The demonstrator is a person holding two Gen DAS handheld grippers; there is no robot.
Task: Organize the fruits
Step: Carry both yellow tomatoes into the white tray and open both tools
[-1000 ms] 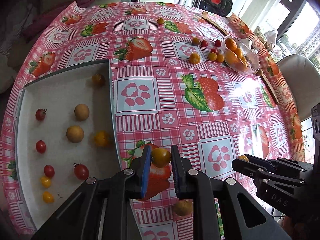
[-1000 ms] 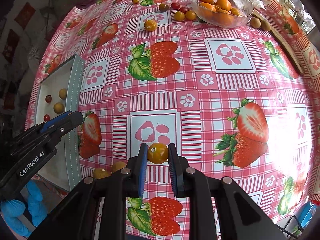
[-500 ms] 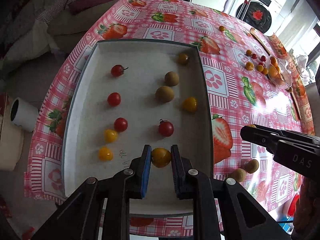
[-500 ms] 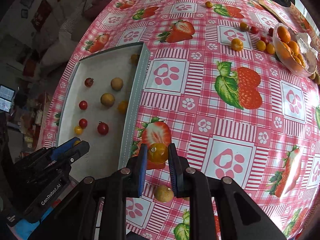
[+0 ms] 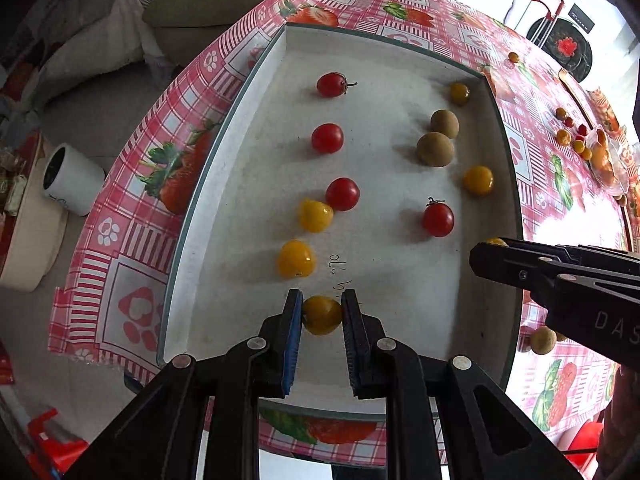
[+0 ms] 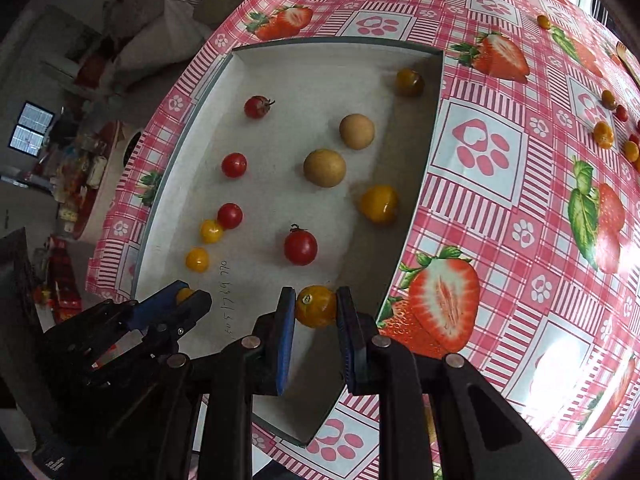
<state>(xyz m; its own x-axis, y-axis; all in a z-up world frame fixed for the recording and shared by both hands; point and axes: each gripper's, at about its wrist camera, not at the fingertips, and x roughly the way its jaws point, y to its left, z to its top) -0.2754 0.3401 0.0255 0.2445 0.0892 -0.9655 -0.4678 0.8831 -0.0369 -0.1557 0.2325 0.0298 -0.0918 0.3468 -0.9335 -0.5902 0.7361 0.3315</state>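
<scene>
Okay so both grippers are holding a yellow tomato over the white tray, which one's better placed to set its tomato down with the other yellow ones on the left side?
Probably left. The left gripper holds its yellow tomato right beside the yellow pair in the tray; the right gripper is nearer the tray's right wall.

The left black plastic two-finger gripper (image 5: 321,336) has blue ribbed pads (image 5: 293,332), silver round pivot screws (image 5: 257,343) and triangular cut-outs; the right black plastic two-finger gripper (image 6: 316,334) matches it, with white "DAS" lettering (image 5: 614,325) on its side
</scene>
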